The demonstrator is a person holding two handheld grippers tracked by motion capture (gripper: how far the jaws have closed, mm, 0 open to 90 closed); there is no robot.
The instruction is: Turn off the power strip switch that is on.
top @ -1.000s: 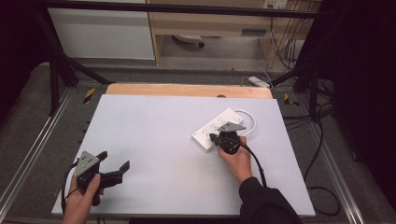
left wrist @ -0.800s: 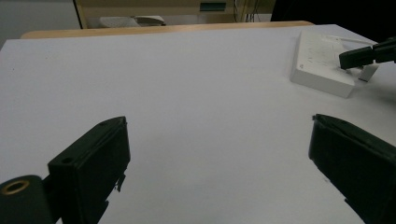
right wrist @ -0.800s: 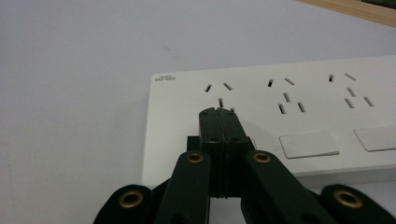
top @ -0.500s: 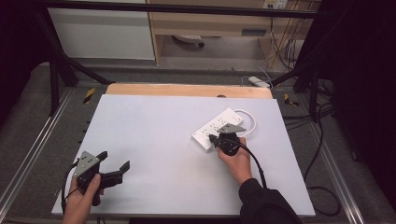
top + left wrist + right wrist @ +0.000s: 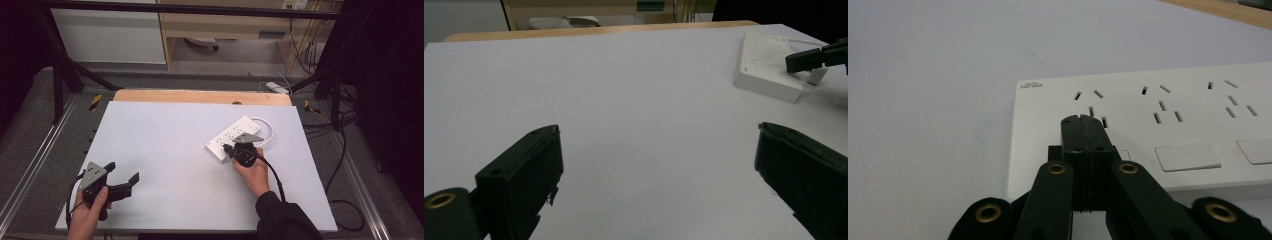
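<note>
A white power strip lies on a pale grey table edged in light wood.

From my screen I see a white tabletop with a bare wooden strip along its far edge. A black frame bar crosses above it. Beyond the tabletop, a white cabinet stands beside a wooden shelf unit. Loose cables hang at the back right, near a small white adapter on the grey floor. Yellow-and-black tape marks sit by the far corners.
</note>
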